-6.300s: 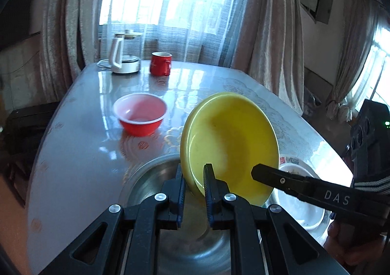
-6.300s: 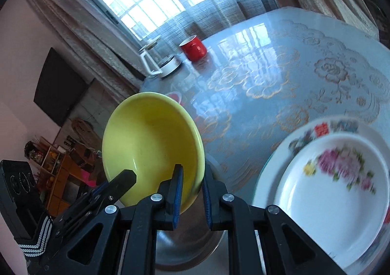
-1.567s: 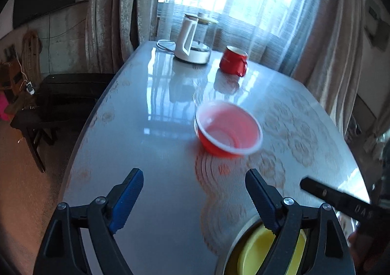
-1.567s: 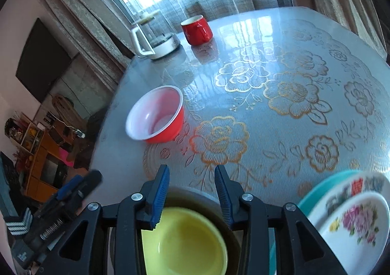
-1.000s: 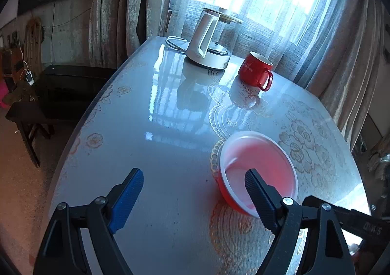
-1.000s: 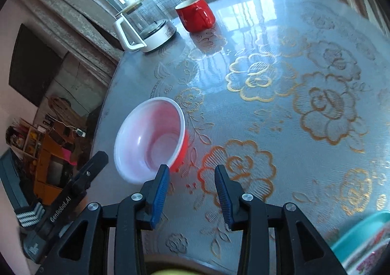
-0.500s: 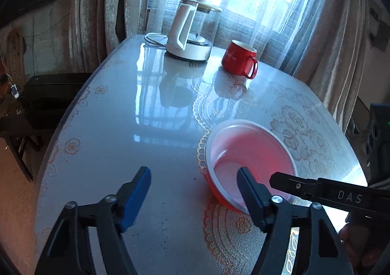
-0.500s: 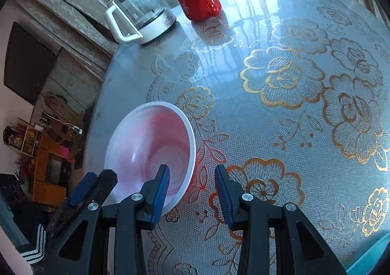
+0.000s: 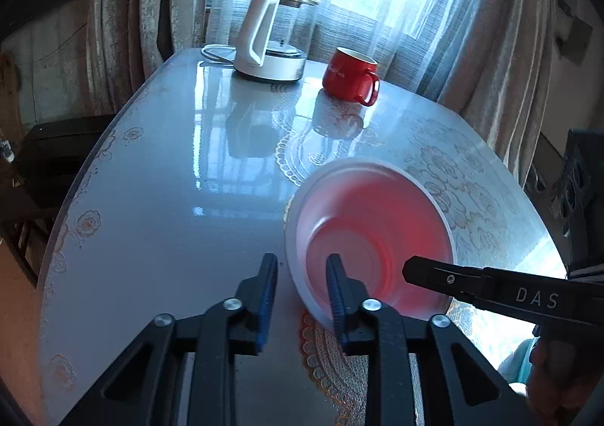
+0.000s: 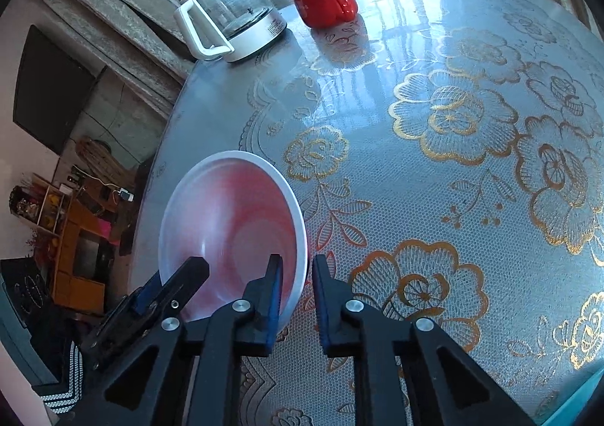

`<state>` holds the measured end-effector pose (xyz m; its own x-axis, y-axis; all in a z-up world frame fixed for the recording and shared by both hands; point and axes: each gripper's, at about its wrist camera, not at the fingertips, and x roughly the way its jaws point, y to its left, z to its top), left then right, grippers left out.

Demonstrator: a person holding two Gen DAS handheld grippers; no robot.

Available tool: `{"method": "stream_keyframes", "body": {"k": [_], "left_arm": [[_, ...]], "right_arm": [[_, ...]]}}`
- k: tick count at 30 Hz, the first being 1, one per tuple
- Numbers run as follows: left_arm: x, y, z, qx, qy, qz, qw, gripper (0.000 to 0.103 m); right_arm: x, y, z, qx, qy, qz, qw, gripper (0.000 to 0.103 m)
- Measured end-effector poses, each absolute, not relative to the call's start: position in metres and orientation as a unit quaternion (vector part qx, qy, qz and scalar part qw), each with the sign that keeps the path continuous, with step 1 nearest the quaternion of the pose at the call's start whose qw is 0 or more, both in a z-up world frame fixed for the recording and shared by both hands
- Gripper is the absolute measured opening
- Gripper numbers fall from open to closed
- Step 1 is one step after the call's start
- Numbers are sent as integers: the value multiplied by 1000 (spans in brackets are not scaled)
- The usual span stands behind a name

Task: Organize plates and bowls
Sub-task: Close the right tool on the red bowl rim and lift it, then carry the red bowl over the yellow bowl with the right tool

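Note:
A red bowl with a white inside [image 9: 372, 233] sits on the table, also in the right wrist view [image 10: 230, 233]. My left gripper [image 9: 302, 294] straddles the bowl's near left rim, one finger inside and one outside, with a gap still showing at the rim. My right gripper [image 10: 296, 292] straddles the bowl's right rim the same way, jaws narrowed but not pressed on it. Each gripper shows in the other's view, the right one [image 9: 490, 290] and the left one [image 10: 166, 297]. The yellow bowl and the metal bowl are out of view.
A white and glass kettle [image 9: 271, 44] and a red mug [image 9: 351, 76] stand at the far end of the table. The table's left edge [image 9: 75, 192] is close. A teal plate's rim [image 10: 581, 395] shows at the lower right.
Both grippers have moved forward from the yellow bowl to the red bowl. The left gripper's jaws have narrowed a lot around the bowl's rim.

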<state>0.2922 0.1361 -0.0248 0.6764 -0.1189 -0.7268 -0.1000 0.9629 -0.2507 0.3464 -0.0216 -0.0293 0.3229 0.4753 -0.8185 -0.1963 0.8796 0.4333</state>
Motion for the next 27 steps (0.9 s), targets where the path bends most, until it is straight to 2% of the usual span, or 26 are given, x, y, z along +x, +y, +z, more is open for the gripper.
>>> {"method": "stream_keyframes", "body": {"k": [2,5,27], "left_arm": [[291,133,-25,-129,401,-8,907,17],[289,130,-25,-117,398,-4,910,15],[252,106,24,-76,316,-18,946,14]], "right_arm": [[346,-21,-29,128,543,209,803,13],[342,-21,-26,122,541,205,806,12],[282,-50,24,135,486,197,841,11]]}}
